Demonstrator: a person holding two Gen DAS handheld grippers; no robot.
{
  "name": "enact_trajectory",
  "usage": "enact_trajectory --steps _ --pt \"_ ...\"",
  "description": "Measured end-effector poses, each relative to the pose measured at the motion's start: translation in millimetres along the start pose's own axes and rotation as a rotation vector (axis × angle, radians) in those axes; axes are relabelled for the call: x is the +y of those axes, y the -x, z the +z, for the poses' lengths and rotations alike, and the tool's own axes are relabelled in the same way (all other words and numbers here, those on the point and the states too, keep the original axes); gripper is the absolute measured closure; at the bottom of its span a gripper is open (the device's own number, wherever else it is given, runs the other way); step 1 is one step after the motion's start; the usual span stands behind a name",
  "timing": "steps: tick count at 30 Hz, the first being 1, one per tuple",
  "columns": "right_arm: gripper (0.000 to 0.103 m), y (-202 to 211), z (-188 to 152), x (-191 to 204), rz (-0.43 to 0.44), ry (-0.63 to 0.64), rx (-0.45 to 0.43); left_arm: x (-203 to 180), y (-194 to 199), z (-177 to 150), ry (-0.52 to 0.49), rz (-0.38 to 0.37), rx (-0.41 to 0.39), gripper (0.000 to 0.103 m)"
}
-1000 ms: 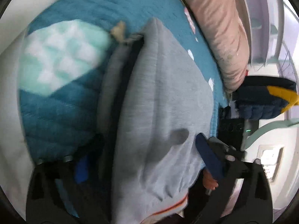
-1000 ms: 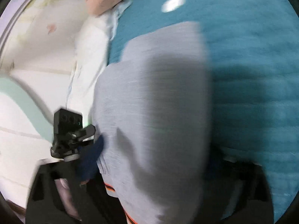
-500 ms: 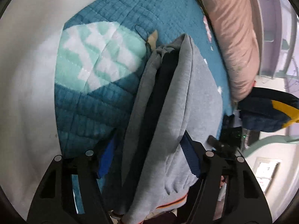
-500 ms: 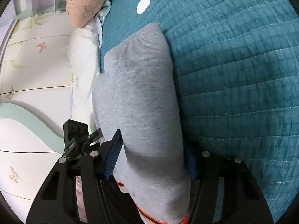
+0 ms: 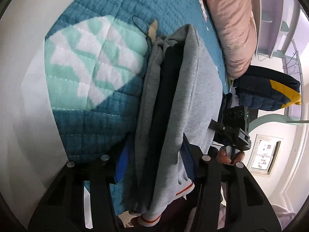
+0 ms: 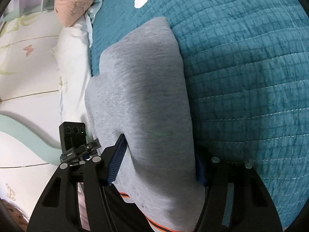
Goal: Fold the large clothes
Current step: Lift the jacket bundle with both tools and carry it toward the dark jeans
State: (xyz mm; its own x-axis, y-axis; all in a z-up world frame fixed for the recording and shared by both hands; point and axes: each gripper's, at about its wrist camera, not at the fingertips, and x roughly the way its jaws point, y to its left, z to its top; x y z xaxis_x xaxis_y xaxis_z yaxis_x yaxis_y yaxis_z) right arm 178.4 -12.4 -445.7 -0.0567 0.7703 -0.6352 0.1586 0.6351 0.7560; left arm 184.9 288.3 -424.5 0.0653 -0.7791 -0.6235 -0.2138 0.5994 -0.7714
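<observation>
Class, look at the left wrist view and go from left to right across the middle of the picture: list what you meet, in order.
White wall → mint and white patch of the teal quilt → folded grey sweater → other gripper's camera box → navy and yellow cushion.

L tongs angled down, jaws closing w/ grey folded garment between the blue pads. R tongs also angled down, jaws opening slightly, both pads against same garment's sides
</observation>
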Motion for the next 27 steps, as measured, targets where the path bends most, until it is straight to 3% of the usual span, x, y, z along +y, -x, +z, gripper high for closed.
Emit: enact_trajectory --steps 3,6,10,11,15,17,19,22,27 --pt "0.038 -1.3 -0.1 -0.2 -0.024 -0.014 -0.004 4.0 3.1 -5.3 -0.028 0.001 0.007 0.052" --pt "0.034 -3.4 -1.0 1.6 -0.048 -0.013 -0.001 22.9 -3.5 1.5 0.014 -0.175 0.006 0.053" --pt "0.030 -5.8 -1.6 1.4 -0.051 -0.018 -0.008 24.0 -14.3 7.1 0.011 -0.289 0.029 0.057" --pt "0.030 -5.1 -2.5 0.6 -0.051 -0.018 -0.008 23.8 -19.2 9.0 0.004 -0.262 0.033 0.062" --pt "0.032 -5.1 -3.9 -2.8 -0.049 -0.020 -0.026 30.2 -20.0 11.2 0.014 -0.307 0.025 0.067" --pt "0.042 0.3 -8.8 -5.0 -0.064 -0.016 -0.038 27.7 -17.5 7.2 0.004 -0.278 0.007 0.071" --pt "0.063 9.4 -16.5 -0.3 -0.040 0.028 -0.037 26.7 -13.6 4.4 0.017 -0.261 -0.010 0.073" --pt "0.067 19.9 -25.6 11.9 -0.012 0.077 -0.051 15.5 -8.0 -2.6 -0.021 -0.219 -0.042 0.074" --pt "0.068 25.2 -30.6 20.8 0.009 0.095 -0.051 2.0 7.1 -19.6 0.011 -0.205 -0.088 0.074"
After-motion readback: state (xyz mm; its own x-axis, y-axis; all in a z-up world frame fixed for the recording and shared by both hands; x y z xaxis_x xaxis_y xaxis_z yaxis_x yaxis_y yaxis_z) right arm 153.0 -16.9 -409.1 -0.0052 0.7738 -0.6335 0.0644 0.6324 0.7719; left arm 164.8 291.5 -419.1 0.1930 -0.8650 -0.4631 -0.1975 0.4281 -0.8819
